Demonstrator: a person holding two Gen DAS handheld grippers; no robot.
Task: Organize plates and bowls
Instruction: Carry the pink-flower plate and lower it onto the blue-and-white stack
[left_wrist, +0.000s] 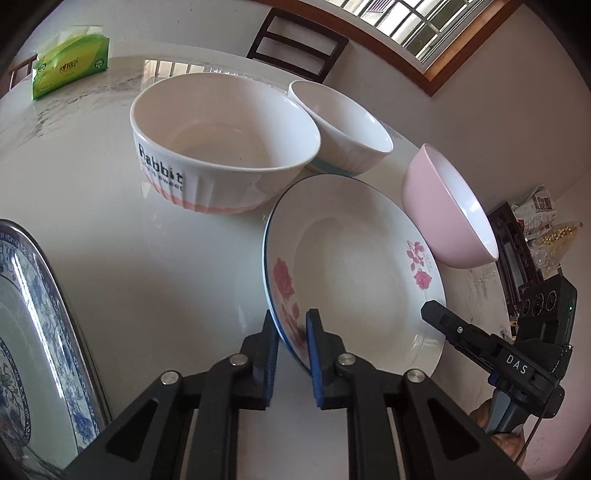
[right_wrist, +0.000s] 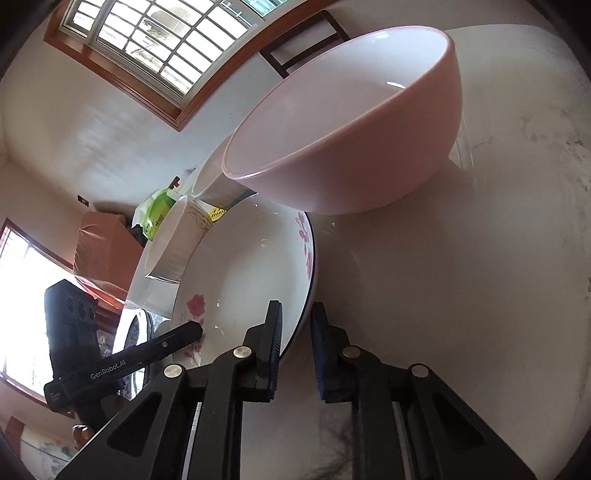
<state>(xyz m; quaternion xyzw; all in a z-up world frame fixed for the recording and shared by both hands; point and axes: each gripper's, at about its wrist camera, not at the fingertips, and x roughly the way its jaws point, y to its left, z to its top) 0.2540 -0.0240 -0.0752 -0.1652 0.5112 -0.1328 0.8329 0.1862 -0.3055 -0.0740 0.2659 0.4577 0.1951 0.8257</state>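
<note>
Left wrist view. Left gripper (left_wrist: 291, 347) clamped on the near left rim of the rose plate (left_wrist: 354, 273), pads either side of the edge, plate tipped up off the table (left_wrist: 110, 240) (judged: a two-handed lift by opposite rims, to keep a wide, shallow dish level). Right gripper (left_wrist: 443, 325) at the plate's right rim; closure hard to read from here. Counted: three bowls, namely Rabbit bowl (left_wrist: 221, 147) far, blue-band bowl (left_wrist: 343, 129) behind it, pink bowl (left_wrist: 447, 206) right; two plates, with the blue plate (left_wrist: 33, 317) at the near left edge. One tissue pack (left_wrist: 70, 62) far left.

Right wrist view. Right gripper (right_wrist: 295, 350) narrowed around the plate (right_wrist: 243, 266) rim, one pad above, one below. Pink bowl (right_wrist: 351, 122) just beyond, touching or nearly so (cannot tell). Left gripper (right_wrist: 184, 332) at the opposite rim.
</note>
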